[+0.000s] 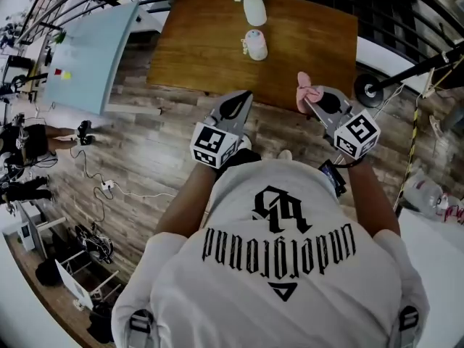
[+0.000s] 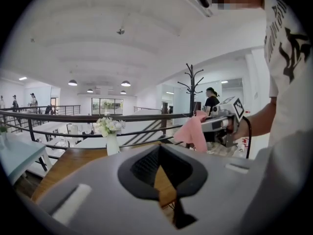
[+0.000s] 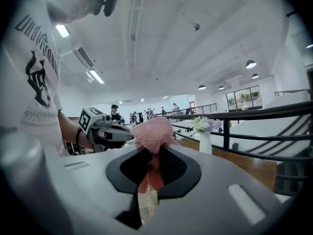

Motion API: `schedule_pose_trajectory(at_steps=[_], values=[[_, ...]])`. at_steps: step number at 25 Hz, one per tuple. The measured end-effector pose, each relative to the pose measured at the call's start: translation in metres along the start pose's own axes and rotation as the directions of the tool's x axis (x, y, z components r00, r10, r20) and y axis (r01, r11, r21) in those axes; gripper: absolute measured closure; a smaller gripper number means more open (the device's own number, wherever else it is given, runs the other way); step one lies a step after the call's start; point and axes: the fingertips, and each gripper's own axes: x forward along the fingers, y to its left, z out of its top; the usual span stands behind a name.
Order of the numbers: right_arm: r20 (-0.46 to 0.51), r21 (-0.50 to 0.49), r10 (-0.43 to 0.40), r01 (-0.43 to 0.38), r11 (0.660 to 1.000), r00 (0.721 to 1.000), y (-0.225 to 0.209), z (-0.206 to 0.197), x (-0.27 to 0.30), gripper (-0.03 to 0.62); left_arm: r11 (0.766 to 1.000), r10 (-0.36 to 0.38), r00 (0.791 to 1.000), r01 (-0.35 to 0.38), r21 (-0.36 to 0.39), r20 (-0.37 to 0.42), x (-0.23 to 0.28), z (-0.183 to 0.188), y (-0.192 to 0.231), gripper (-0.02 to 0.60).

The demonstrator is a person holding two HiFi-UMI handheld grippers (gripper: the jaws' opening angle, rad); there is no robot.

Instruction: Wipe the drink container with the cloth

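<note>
The drink container [image 1: 255, 44], a small pale cup with a lid, stands on the wooden table [image 1: 196, 42], in front of a white vase of flowers [image 1: 254, 7]. My right gripper [image 1: 307, 100] is shut on a pink cloth [image 1: 305, 88], held up in the air over the table's near edge. In the right gripper view the cloth [image 3: 151, 130] bunches out above the closed jaws of the right gripper [image 3: 152, 148]. My left gripper [image 1: 240, 104] hovers beside it, to the left, shut with nothing in it. The left gripper view shows the jaws of the left gripper [image 2: 159, 153] together and the cloth [image 2: 193, 133] off to the right.
A light blue table [image 1: 94, 49] stands to the left of the wooden one. A black metal railing [image 2: 98, 117] runs behind the table. Cables [image 1: 101, 187] lie on the plank floor at the left. A black round base [image 1: 370, 89] sits right of the table.
</note>
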Motion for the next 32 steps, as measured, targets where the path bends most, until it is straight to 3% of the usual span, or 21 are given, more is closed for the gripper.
schedule_pose_trajectory(at_steps=[9, 14, 20, 27, 32], values=[[0.007, -0.095, -0.054, 0.054, 0.994, 0.999, 0.067, 0.023, -0.018, 0.559, 0.998, -0.017, 1.0, 0.016, 0.063, 0.024, -0.052, 0.01, -0.011, 0.532], [0.01, -0.118, -0.094, 0.094, 0.989, 0.996, 0.109, 0.018, -0.024, 0.559, 0.998, -0.054, 0.998, 0.052, 0.046, 0.044, -0.09, 0.004, -0.017, 0.532], [0.003, -0.1, -0.184, 0.183, 0.978, 0.983, 0.162, 0.017, -0.008, 0.559, 0.995, -0.07, 0.997, 0.067, 0.074, 0.045, -0.162, -0.002, 0.006, 0.532], [-0.012, -0.082, -0.199, 0.197, 0.977, 0.98, 0.253, -0.009, 0.009, 0.559, 0.984, -0.166, 0.985, 0.163, 0.068, 0.043, -0.238, -0.035, 0.007, 0.532], [-0.003, -0.085, -0.227, 0.226, 0.97, 0.974, 0.288, -0.012, 0.012, 0.559, 0.981, -0.179, 0.981, 0.173, 0.084, 0.072, -0.268, -0.038, 0.008, 0.532]])
